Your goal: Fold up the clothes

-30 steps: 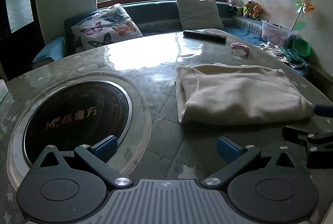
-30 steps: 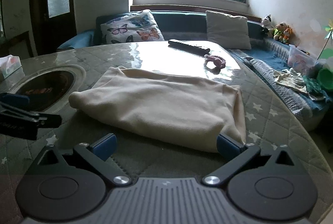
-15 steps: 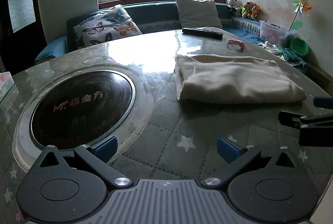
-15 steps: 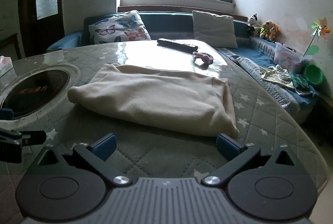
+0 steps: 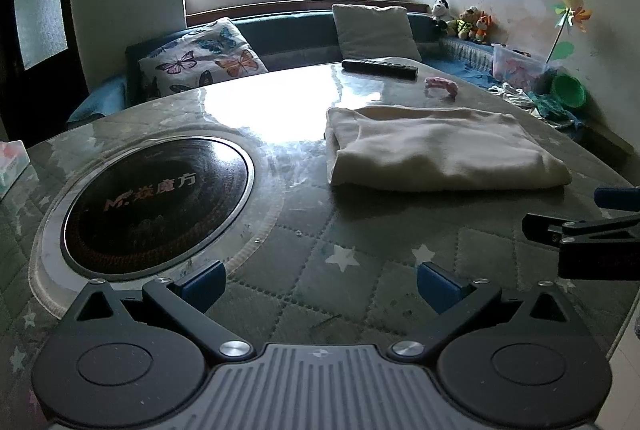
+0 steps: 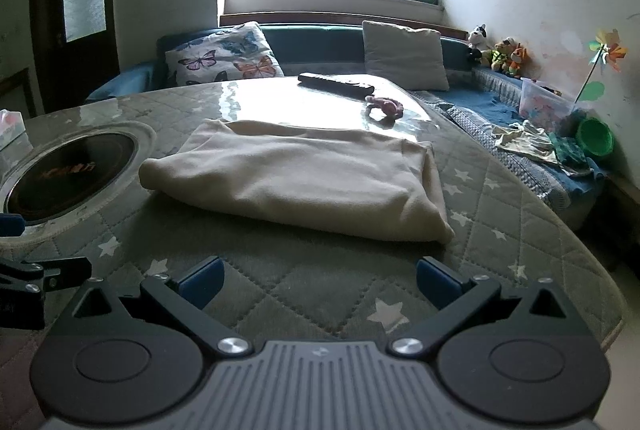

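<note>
The left gripper (image 5: 320, 280) is wide open and holds nothing. It hangs over the near edge of the table (image 5: 360, 294), above the quilted cloth with white stars. The right gripper (image 6: 318, 278) is wide open too, with nothing between its blue fingertips (image 6: 202, 278). It hangs over the same near edge, farther right.

Each camera catches the other gripper at its side. Only a black arm and a bit of blue show there.

Past both grippers lies the cream sweater (image 6: 304, 170). It is folded into a neat flat block in the middle of the table, nearer the right edge, and neither gripper touches it.

The left camera shows the whole round black cooktop (image 5: 156, 206) set in the table's left side. The right camera shows only part of it.

Near the far edge lie a pink toy (image 6: 386, 106) and a black remote (image 6: 336, 83). Behind the table is a blue sofa (image 6: 316, 40) with a butterfly pillow (image 6: 224, 58).
</note>
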Available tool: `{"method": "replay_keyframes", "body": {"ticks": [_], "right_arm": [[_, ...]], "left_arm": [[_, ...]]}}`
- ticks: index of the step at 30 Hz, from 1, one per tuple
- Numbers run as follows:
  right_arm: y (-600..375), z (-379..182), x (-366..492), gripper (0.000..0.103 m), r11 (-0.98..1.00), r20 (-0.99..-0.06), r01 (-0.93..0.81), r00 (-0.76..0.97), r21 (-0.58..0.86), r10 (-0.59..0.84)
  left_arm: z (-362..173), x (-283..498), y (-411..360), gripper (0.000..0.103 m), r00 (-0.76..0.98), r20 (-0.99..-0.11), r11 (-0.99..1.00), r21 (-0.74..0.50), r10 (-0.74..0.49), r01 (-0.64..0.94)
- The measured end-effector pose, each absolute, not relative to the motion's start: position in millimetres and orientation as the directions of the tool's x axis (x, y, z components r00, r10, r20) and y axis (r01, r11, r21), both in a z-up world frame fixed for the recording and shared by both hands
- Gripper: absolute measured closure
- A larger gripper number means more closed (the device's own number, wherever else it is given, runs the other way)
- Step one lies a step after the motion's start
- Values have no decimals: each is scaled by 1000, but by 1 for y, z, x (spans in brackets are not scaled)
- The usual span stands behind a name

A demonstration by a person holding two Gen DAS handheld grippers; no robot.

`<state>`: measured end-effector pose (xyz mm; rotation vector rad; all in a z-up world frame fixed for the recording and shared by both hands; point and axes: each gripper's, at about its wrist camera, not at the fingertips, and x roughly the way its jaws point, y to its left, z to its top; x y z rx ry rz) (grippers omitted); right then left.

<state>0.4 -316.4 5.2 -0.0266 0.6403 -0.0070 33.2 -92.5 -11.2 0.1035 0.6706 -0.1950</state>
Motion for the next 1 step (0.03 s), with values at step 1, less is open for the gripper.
{"method": "replay_keyframes", "body": {"ticks": [1], "right_arm": [[-316,5,-1,0,1000,-597,0,802,-27,-16]], "left_arm": [[-11,32,-93,0,765,-627,976,32,-147,214]]}}
